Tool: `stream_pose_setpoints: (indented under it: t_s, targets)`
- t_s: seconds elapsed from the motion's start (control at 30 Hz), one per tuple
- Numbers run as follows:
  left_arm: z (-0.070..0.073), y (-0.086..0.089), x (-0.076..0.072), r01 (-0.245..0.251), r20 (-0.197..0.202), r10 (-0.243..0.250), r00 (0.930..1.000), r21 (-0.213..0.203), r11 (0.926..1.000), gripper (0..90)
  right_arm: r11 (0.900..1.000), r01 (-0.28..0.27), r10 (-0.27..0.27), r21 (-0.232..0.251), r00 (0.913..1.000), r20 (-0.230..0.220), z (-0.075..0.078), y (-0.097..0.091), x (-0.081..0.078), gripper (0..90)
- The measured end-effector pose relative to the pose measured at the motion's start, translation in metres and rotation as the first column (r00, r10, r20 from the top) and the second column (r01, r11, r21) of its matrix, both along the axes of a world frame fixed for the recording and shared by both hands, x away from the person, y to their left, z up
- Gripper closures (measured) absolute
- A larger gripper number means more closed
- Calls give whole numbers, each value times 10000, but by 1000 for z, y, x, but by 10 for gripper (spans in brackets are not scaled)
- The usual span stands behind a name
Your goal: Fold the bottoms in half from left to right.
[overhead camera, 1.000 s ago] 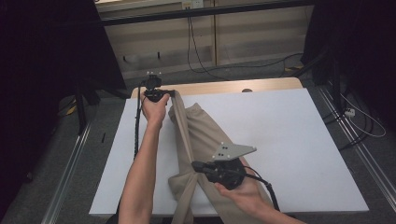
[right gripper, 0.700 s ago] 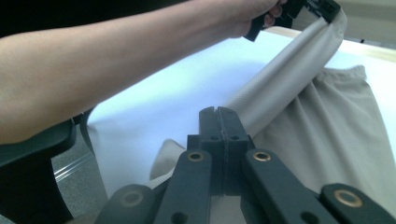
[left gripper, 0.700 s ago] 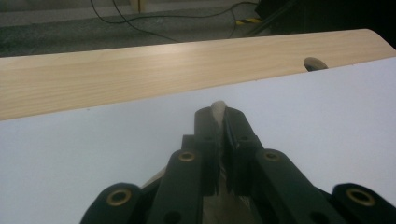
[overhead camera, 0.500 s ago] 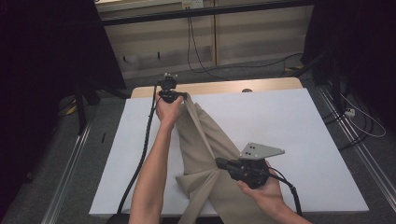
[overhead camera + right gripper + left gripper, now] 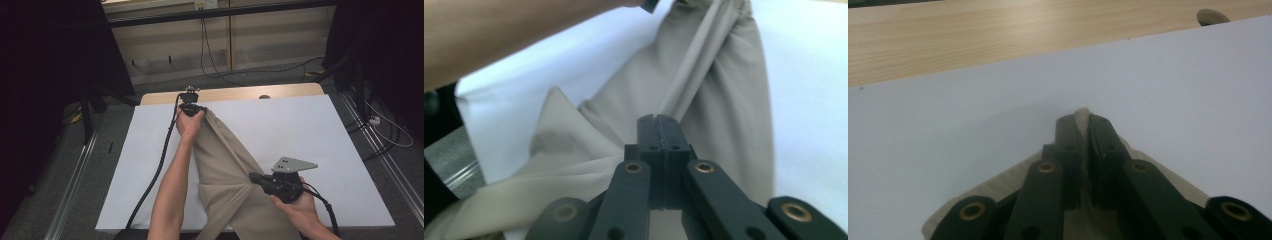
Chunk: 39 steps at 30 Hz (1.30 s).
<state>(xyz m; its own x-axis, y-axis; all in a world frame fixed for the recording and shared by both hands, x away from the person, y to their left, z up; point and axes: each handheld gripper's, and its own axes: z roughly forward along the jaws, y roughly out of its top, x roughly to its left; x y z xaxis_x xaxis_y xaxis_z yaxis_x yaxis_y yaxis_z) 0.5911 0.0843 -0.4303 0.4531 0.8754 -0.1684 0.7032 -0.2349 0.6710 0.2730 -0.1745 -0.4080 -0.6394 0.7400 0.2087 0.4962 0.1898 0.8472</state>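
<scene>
A beige cloth garment [image 5: 225, 160] lies stretched lengthwise on the white table [image 5: 300, 125], bunched and crossing itself near the front edge. My left gripper [image 5: 195, 111] sits at the garment's far end, near the table's back; its jaws are shut on a thin edge of the beige cloth [image 5: 1081, 116]. My right gripper [image 5: 252, 176] is at the front right, with its jaws shut on a gathered fold of the garment [image 5: 704, 65]. The cloth runs taut between the two grippers.
A strip of bare wood [image 5: 235, 93] runs along the table's back edge, with a round hole [image 5: 1212, 16] in it. Black cables [image 5: 155, 175] trail from both grippers. Metal rails [image 5: 75, 175] flank the table on the floor.
Both grippers have moved with the garment held: the left farther back and to the right, the right rightward toward the front right. The cloth now lies lower and more stretched on the table.
</scene>
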Motion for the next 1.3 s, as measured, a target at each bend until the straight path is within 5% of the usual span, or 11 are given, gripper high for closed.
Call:
stream_pose_setpoints:
  t_s: [0.1,0.37,0.5,0.7,0.9,1.13,1.23,1.3]
  targets:
    - [-2,-3,1,-37,-22,36,10000,-310,9995,831,9997,199,-199,-115,9998,1,-3,-8,1,900]
    - [-9,-16,0,304,329,-308,9990,131,9995,771,9954,781,-807,-556,9956,-475,-20,-31,10,900]
    - [-11,-16,0,341,260,-340,9991,-61,9994,671,9936,876,-933,-713,9923,-816,-27,-37,15,900]
    - [0,-10,-4,238,785,-223,9967,-181,9996,429,9872,928,-1075,-1298,9879,-1114,-38,-35,18,900]
    - [13,-1,-23,405,1422,-399,9890,-12,9992,326,9790,1200,-1420,-1648,9814,-1291,-41,-40,19,900]
    - [13,13,-50,642,1696,-607,9836,-150,9978,302,9676,1234,-1619,-2204,9727,-1664,-44,-42,9,876]
    - [12,20,-61,649,1755,-592,9827,-268,9975,293,9598,1371,-1770,-2450,9729,-1489,-42,-43,9,804]
    - [10,25,-66,581,1925,-584,9796,70,9983,296,9599,1490,-1845,-2373,9735,-1349,-40,-43,10,776]
